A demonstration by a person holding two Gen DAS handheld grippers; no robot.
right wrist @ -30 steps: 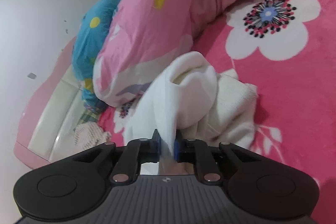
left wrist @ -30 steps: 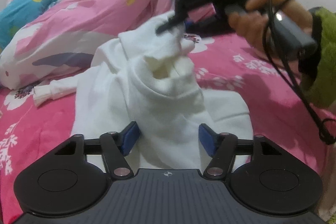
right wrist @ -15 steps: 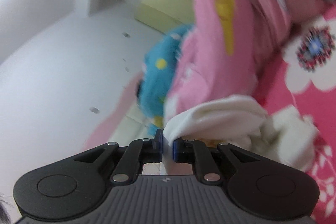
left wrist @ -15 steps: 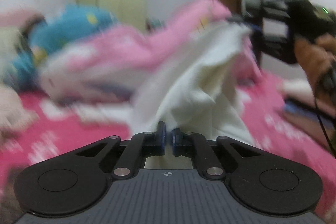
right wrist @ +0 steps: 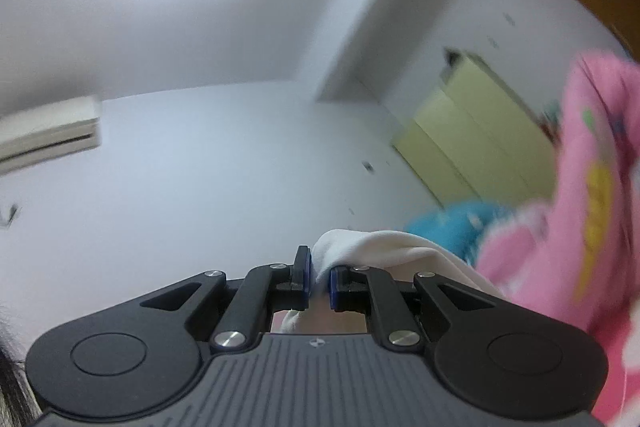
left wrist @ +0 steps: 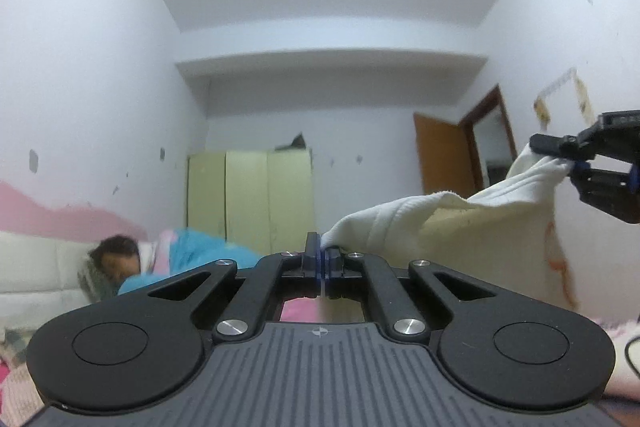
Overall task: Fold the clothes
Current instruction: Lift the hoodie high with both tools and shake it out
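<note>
left gripper [left wrist: 322,259]: jaws pressed together on a corner of the white garment [left wrist: 460,227]; a second ago they were spread on either side of the heap, nothing pinched.
right gripper [right wrist: 319,281]: jaws nipped onto a bunched fold of the same garment [right wrist: 360,247]; this pinch is unchanged from a second ago. Also seen in the left wrist view at far right [left wrist: 568,157], cloth clamped at its tip.
garment position: now held in the air, strung between the two grippers, top edge sagging in the middle, body hanging below. A second ago it was lying heaped on the pink bedspread.
camera change: both views were aimed down at the bed a second ago; ceiling light, walls, yellow-green wardrobe [left wrist: 248,199] and brown door [left wrist: 444,155] are now seen, so both grippers have been raised and tipped upward.
background: pink quilt [right wrist: 580,187] and blue bedding [left wrist: 192,259] well below the garment; a person is lying at far left, partly covered.
task meaning: two-point hold is now established; garment judged lifted for shaking out or spreading. No fold made yet.
risk: right pinch is on bunched cloth, so the edge may not hang straight.
hidden: garment's lower hem is not visible.
</note>
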